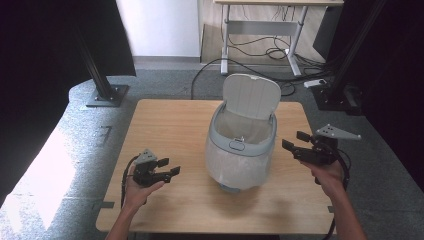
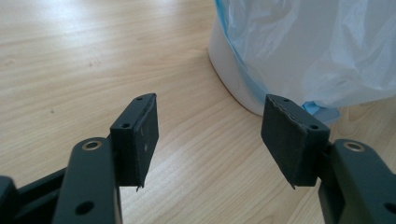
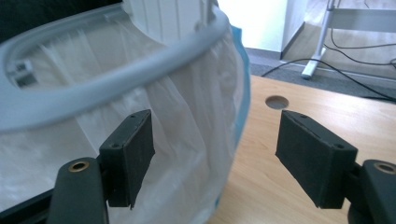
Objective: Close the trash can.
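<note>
Open-lid bin [image 1: 241, 145] btwn left tool [image 1: 168, 168] & right tool [image 1: 296, 143].

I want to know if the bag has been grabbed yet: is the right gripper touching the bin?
Apart. The high view shows the right gripper open, with bare table between it and the bin.

One bin [image 1: 241, 150], one liner [image 1: 235, 167], two grippers [image 1: 166, 170] [image 1: 296, 142].

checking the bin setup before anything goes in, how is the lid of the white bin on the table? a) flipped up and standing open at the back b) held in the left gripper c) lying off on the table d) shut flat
a: in the high view the lid stands upright behind the rim of the white bin, whose mouth with the plastic liner is exposed.
</note>
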The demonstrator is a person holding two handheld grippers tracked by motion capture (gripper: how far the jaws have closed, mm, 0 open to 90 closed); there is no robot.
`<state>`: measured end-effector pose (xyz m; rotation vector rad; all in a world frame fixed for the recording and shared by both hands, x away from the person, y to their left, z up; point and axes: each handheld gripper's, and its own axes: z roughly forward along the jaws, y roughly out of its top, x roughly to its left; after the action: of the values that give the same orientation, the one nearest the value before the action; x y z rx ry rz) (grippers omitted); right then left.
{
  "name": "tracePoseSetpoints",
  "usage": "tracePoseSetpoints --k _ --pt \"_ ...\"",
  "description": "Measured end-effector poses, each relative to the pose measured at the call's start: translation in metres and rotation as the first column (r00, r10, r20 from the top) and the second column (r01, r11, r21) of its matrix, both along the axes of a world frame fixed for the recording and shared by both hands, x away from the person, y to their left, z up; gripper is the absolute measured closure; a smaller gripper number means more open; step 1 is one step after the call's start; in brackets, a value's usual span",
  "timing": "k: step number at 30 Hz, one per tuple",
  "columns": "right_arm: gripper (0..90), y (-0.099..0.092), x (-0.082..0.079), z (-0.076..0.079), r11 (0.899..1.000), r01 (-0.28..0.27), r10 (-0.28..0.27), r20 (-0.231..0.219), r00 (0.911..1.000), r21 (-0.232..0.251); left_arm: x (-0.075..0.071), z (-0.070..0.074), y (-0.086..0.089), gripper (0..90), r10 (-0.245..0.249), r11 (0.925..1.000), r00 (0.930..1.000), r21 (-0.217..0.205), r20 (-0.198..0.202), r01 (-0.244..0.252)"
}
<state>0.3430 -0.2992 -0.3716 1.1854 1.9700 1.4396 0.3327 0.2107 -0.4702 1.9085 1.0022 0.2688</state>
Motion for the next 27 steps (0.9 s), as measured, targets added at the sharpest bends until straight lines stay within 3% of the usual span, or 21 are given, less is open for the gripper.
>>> tracePoseSetpoints --k 10,18,27 --pt "25.9 0.020 0.015 0.020 0.999 -0.035 0.035 0.003 0.9994 -0.038 0.000 -0.005 -0.002 37.3 -0.020 0.9998 0.9996 0.008 -0.022 0.020" --pt "25.9 0.018 0.025 0.032 0.999 -0.034 0.034 0.012 0.9994 -0.019 -0.001 -0.010 -0.002 37.4 -0.020 0.9998 0.9991 0.004 -0.038 0.020" --pt "25.3 0.028 0.051 0.058 0.998 -0.054 0.054 0.020 0.9984 -0.014 -0.001 -0.012 -0.001 37.4 -0.020 0.9998 0.9987 0.007 -0.047 0.021"
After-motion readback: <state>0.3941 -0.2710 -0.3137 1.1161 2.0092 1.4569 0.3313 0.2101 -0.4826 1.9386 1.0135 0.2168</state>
